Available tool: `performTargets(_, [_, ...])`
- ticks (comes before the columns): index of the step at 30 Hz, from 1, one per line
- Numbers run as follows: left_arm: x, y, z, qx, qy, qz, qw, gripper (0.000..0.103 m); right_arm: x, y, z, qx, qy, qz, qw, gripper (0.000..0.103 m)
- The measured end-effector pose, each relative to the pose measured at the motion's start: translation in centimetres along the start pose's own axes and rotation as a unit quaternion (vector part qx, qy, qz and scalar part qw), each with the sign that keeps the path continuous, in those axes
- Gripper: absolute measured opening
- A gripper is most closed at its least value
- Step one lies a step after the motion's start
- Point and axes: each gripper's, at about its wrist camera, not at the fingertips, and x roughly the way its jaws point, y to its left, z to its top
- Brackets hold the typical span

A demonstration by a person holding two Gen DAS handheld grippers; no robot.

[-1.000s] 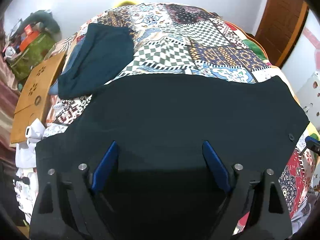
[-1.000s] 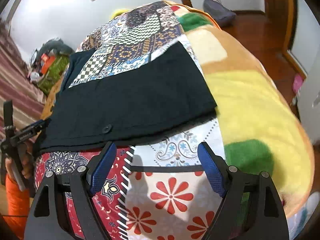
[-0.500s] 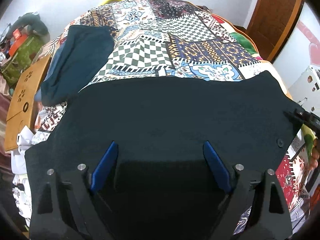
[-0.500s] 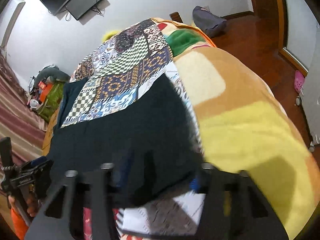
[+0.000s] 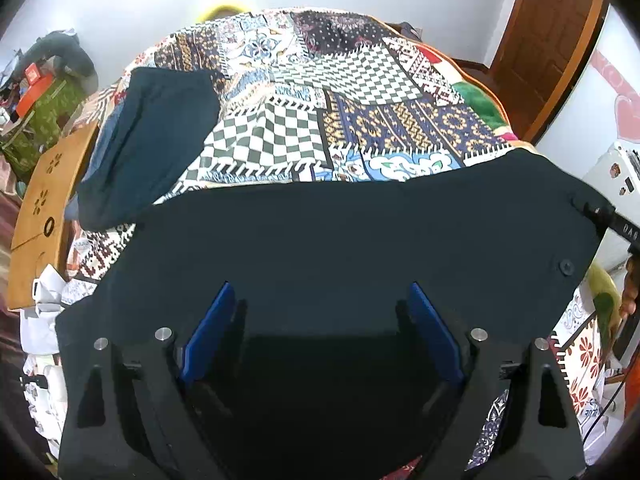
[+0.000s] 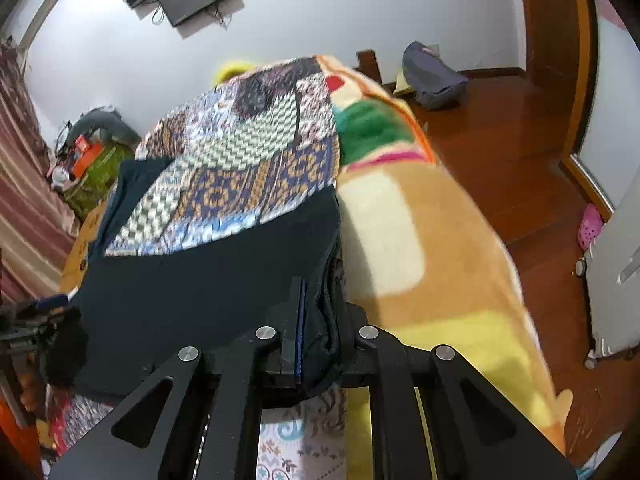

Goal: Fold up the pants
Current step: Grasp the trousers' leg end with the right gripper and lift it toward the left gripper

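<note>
Pants [image 5: 340,248]: dark, lay spread across the near part of the patchwork bed [image 5: 360,92].
Left tool [image 5: 320,320]: fingers wide apart over the pants, gripping nothing.
Right tool [image 6: 320,320]: clamped on the pants' right edge.

Black pants [image 5: 340,248] spread flat across the bed — one corner bunched, lifted
</note>
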Motion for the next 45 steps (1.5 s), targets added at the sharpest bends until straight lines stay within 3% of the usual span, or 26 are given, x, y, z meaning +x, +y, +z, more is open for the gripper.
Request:
performTargets(7, [-2.0,1.4,0.0,-0.012,-0.029,0.006,0.9995,0.088,-2.5,3.5,2.9,-0.026,-0.041,0.022,0.999,0.009])
performTargets(15, [-5.6,4.5,-1.3,-0.027,-0.074,0.017,0.9968,0.089,-4.1,11.5,5.6,-0.083,-0.080,0.068,0.991,0.009])
performTargets(19, [-7.4,6.4,-2.3,-0.041,-0.098,0.022,0.9941,0.096,-3.8,15.1,6.2,-0.102,-0.088,0.087,0.987,0.009])
performTargets(23, [-9.0,8.4,-3.4,-0.055,-0.116,0.031,0.9912,0.096,-2.9,19.3,6.7,-0.125,-0.086,0.111,0.982,0.009])
performTargets(28, [-10.2,10.4,-4.8,-0.083,-0.123,0.029,0.9886,0.097,-1.0,24.8,6.3,-0.162,-0.069,0.136,0.975,0.009])
performTargets(33, [-11.2,11.9,-6.3,-0.095,-0.126,0.032,0.9870,0.097,2.6,30.0,3.2,-0.210,-0.019,0.154,0.965,0.009])
performTargets(43, [-11.6,14.1,-9.4,-0.127,-0.117,0.042,0.9841,0.097,7.7,33.2,-5.5,-0.275,0.087,0.157,0.945,0.009])
performTargets(45, [-11.3,14.4,-9.7,-0.134,-0.108,0.040,0.9843,0.097,8.1,33.6,-6.7,-0.280,0.102,0.158,0.941,0.013])
